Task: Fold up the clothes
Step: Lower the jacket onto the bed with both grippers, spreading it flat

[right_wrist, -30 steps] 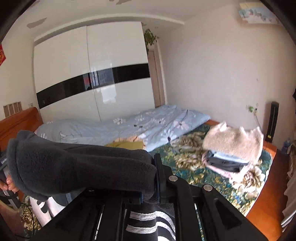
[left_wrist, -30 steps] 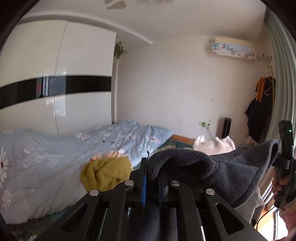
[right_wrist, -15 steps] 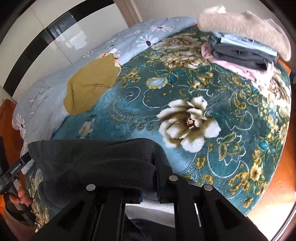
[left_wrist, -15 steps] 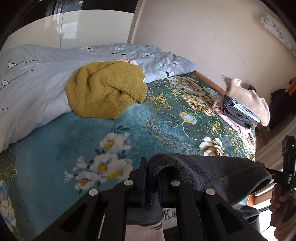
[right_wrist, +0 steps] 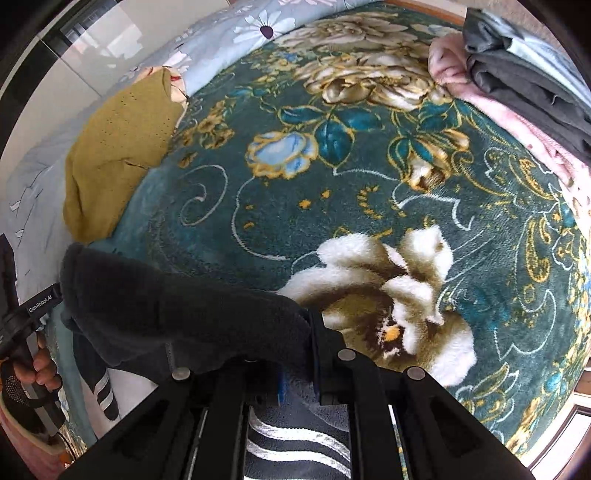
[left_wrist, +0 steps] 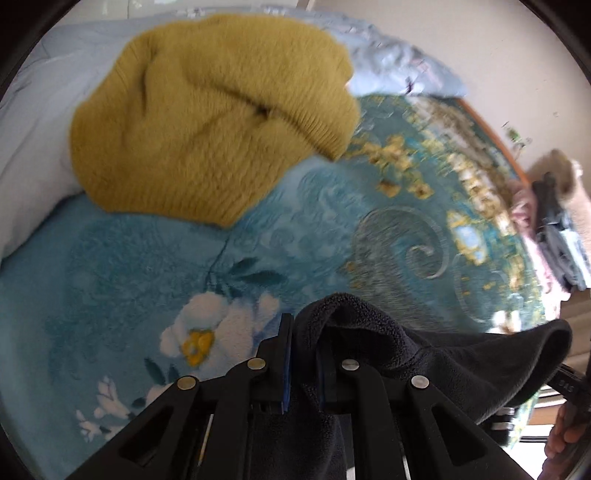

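Note:
A dark grey fleece garment (left_wrist: 436,354) with white stripes hangs stretched between my two grippers above the teal floral blanket (left_wrist: 129,258). My left gripper (left_wrist: 304,354) is shut on one edge of the fleece. My right gripper (right_wrist: 295,354) is shut on the other edge of the same fleece (right_wrist: 177,306); its striped part (right_wrist: 295,439) hangs below the fingers. In the right wrist view the left gripper's handle (right_wrist: 22,321) shows at the far left, held by a hand.
A mustard knit sweater (left_wrist: 210,110) lies crumpled on the blanket near a pale blue floral duvet (right_wrist: 229,33); the sweater also shows in the right wrist view (right_wrist: 118,147). A stack of folded clothes (right_wrist: 517,81) sits at the bed's far corner.
Both grippers have tilted down and moved lower toward the bed, carrying the fleece. The views went from the room walls to the blanket close below. Both grips are unchanged.

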Available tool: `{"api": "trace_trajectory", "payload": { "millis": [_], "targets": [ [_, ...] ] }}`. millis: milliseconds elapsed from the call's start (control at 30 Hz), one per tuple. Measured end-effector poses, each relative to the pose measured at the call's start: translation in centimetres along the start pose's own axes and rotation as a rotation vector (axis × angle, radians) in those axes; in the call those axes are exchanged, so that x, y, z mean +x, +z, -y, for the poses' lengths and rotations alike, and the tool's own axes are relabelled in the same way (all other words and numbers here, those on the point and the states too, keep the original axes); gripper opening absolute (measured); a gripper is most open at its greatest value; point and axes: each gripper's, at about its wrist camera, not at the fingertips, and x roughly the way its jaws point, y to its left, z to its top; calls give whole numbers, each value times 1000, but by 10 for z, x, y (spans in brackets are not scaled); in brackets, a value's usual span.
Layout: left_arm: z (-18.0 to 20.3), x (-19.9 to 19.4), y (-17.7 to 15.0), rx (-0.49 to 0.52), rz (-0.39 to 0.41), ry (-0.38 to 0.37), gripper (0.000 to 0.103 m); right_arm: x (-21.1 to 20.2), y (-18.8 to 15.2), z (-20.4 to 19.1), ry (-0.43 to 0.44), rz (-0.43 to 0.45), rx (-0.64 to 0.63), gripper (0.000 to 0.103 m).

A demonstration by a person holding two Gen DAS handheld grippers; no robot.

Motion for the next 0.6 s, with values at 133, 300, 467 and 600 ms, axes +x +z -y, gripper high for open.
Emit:
{"api": "trace_trajectory", "payload": {
  "millis": [133, 300, 467, 600],
  "targets": [
    [-5, 22, -2, -49, -36, 19, 12, 21, 3, 3, -13, -36, 3, 12],
    [-1, 7, -13, -34, -17, 15, 15, 8, -3, 5, 25, -8, 2, 24],
    [-10, -43, -39, -68, 75, -25, 42, -31, -25, 25, 94, 79, 48, 46],
    [-14, -82, -74, -77, 140, -31, 51, -57, -63, 54, 81, 119, 111, 46]
  ]
}}
